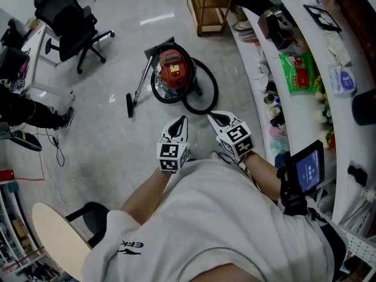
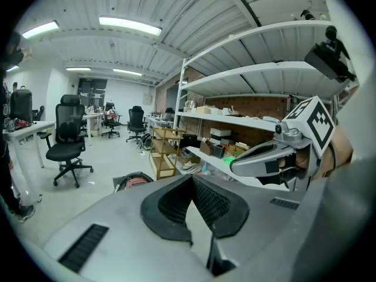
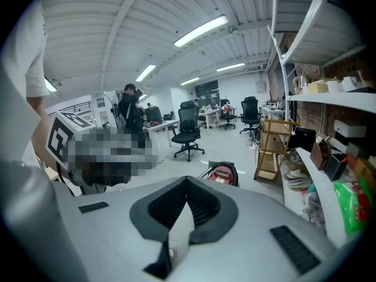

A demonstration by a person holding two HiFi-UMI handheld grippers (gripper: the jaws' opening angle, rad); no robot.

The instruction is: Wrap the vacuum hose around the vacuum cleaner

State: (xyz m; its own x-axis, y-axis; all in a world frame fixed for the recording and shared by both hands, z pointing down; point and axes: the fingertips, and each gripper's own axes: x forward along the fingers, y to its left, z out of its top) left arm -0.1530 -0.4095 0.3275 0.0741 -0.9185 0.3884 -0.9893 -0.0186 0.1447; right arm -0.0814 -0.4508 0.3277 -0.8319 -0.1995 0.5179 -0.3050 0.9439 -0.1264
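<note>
L tool: my jaws shut, nothing in them.
R tool: shut too, empty; just beside L tool.
Vac: red, on floor, well ahead of both my tools.
Hose: black, looped round vac & to its right.
Wand: on floor, left of vac.

This is a big open office that is part workshop. Black office chairs on wheels stand by long white desks. Long white wall shelves hold boxes and small things (1 shelf above another). Bright strip lights hang over a smooth grey floor.
</note>
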